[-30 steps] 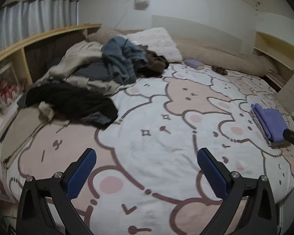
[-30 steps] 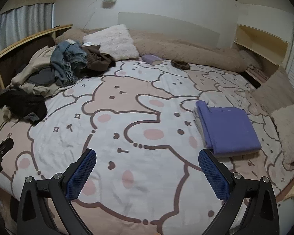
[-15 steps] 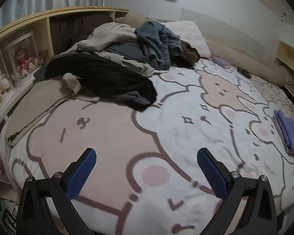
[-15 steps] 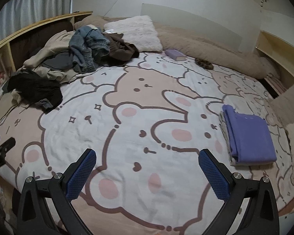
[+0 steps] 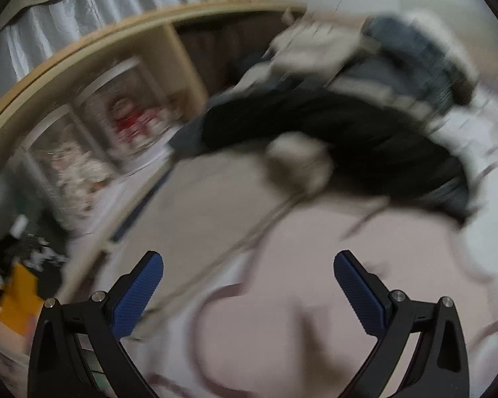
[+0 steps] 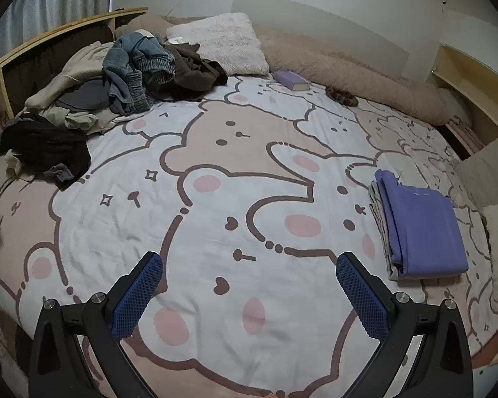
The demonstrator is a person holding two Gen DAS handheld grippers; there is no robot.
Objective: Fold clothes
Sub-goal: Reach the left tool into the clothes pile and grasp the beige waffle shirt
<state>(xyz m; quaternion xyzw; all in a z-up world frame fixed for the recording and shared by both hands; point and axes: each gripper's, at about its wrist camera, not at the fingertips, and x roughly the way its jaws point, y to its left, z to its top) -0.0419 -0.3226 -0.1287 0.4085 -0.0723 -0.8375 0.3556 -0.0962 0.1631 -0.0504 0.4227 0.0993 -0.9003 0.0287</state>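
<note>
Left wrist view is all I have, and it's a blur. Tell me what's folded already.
Observer: One purple garment lies folded flat on the bed's right side, atop a paler folded piece.
Operator: Give me the state of the right gripper.
Observer: The right gripper is open and empty, above bare bedspread.
Operator: Now list what's in the pile beyond the black garment.
Observer: Behind the black garment are a beige piece, a blue-grey knit and a brown garment, all unfolded, near a white pillow.
</note>
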